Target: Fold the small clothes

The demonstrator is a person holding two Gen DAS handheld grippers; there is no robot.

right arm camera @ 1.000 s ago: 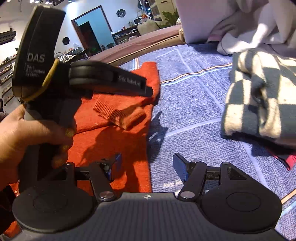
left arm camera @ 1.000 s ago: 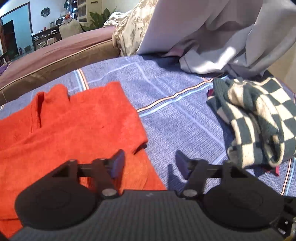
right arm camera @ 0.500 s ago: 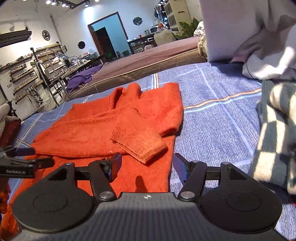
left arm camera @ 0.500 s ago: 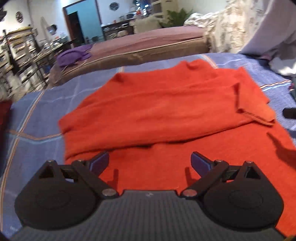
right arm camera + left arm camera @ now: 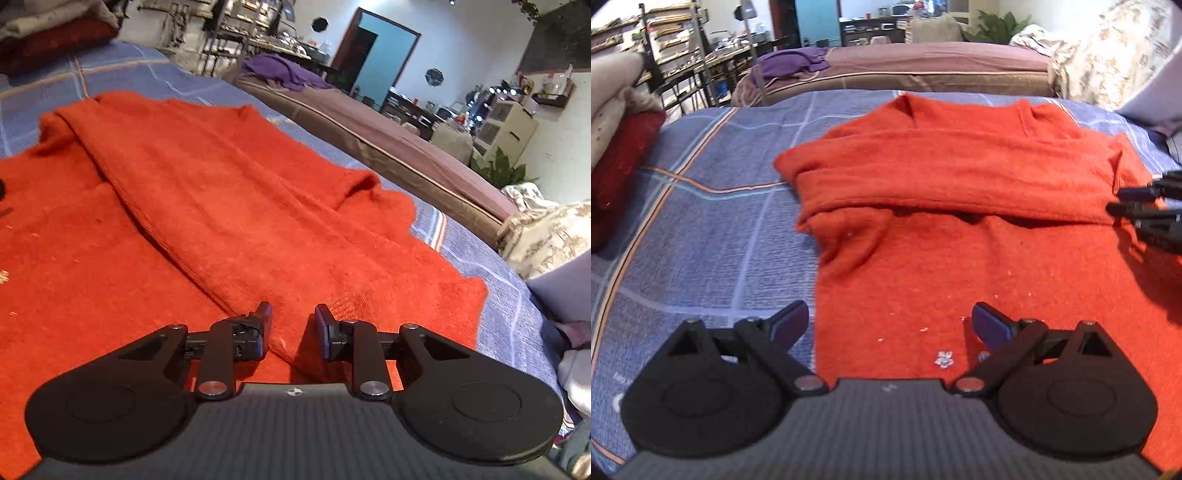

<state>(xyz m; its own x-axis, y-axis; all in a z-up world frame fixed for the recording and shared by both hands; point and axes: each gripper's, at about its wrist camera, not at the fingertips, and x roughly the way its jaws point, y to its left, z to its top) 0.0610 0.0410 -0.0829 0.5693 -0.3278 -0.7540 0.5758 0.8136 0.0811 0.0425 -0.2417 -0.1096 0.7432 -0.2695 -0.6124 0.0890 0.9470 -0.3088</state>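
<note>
The orange sweater lay flat on the blue plaid bedspread, sleeves folded across its chest. The left gripper hung spread wide over the hem. Only the right wrist view showed the right gripper narrowed, straddling the folded sleeve's cuff; whether it pinched the fabric was unclear.

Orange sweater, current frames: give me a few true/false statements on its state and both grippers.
1. The orange sweater lies flat on the blue plaid bedspread. True.
2. The left gripper is clamped on the hem. False: its jaws are wide apart, holding nothing.
3. A sleeve is folded across the sweater's chest. True.
4. The right gripper hovers over bare bedspread. False: it is over the sweater, at the folded sleeve's edge.
5. A purple cloth lies on the bed behind. True.
</note>
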